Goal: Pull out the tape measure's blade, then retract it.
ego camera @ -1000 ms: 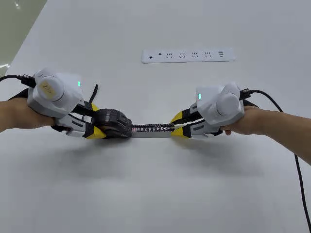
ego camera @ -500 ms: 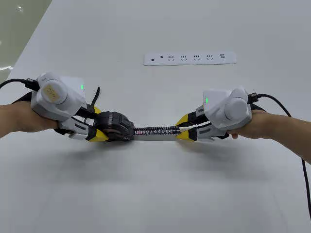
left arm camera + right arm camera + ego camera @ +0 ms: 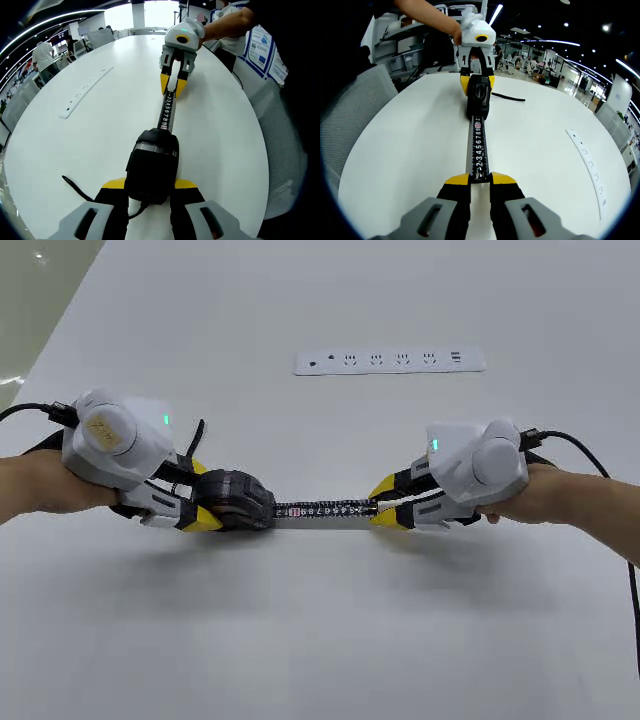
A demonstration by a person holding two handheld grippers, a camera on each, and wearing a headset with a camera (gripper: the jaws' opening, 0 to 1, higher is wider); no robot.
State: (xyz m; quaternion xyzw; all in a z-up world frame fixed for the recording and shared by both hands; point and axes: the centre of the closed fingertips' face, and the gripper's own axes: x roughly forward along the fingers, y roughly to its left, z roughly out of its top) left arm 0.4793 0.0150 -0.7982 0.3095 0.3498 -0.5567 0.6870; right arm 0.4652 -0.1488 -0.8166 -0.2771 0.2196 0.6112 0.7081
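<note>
Left hand (image 3: 45, 480): at the left edge of the head view, wrapped round the back of its gripper.
Left gripper (image 3: 202, 493): low over the worktop (image 3: 320, 630), pointing right. Its yellow-tipped jaws are clenched on the two sides of the tape measure.
Strap (image 3: 193, 432): a thin black cord lying on the worktop just beyond the left gripper, running towards the tape measure.
Tape measure (image 3: 238, 500): a dark, blocky case held between the left gripper's jaws, its mouth facing right. Whether it touches the worktop I cannot tell.
Blade (image 3: 322, 509): drawn out a short way, straight and level from the case's mouth to the right gripper. It is black with white numerals and has a red mark beside the case.
Right gripper (image 3: 384, 503): pointing left, facing the left gripper. Its yellow-tipped jaws are pinched together on the blade's free end; in the right gripper view the numerals run from 2 upward, away from the jaws.
Power strip (image 3: 390, 361): white, flat on the worktop, well beyond the blade.
Right hand (image 3: 520, 495): gripping the back of its gripper.
Cable (image 3: 590, 455): black, curving off toward the right edge.
</note>
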